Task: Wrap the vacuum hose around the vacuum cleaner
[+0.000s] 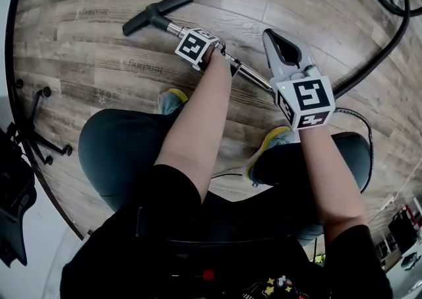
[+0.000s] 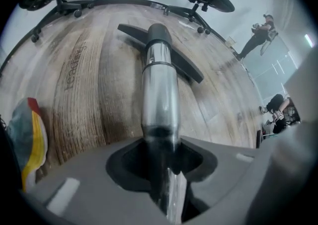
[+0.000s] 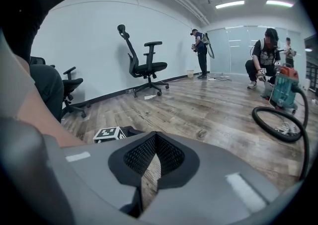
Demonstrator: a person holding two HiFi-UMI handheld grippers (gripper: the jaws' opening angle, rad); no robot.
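Observation:
The vacuum's metal wand (image 1: 249,73) lies across the wood floor, ending in a black T-shaped floor nozzle (image 1: 157,12). My left gripper (image 1: 190,40) is shut on the wand (image 2: 160,95), and the nozzle (image 2: 159,37) points away from it. My right gripper (image 1: 275,35) hovers just right of the wand, jaws together with nothing between them (image 3: 155,138). The black hose (image 1: 379,52) curves off to the upper right. It runs to a teal and orange vacuum cleaner (image 3: 283,90), where the hose (image 3: 278,130) loops on the floor.
The person's knees and yellow-trimmed shoes (image 1: 173,98) are just below the wand. A thin cable (image 1: 231,174) runs between the legs. An office chair base (image 1: 36,126) stands at the left, a black chair (image 3: 144,67) by the wall, and several people work beyond the vacuum cleaner.

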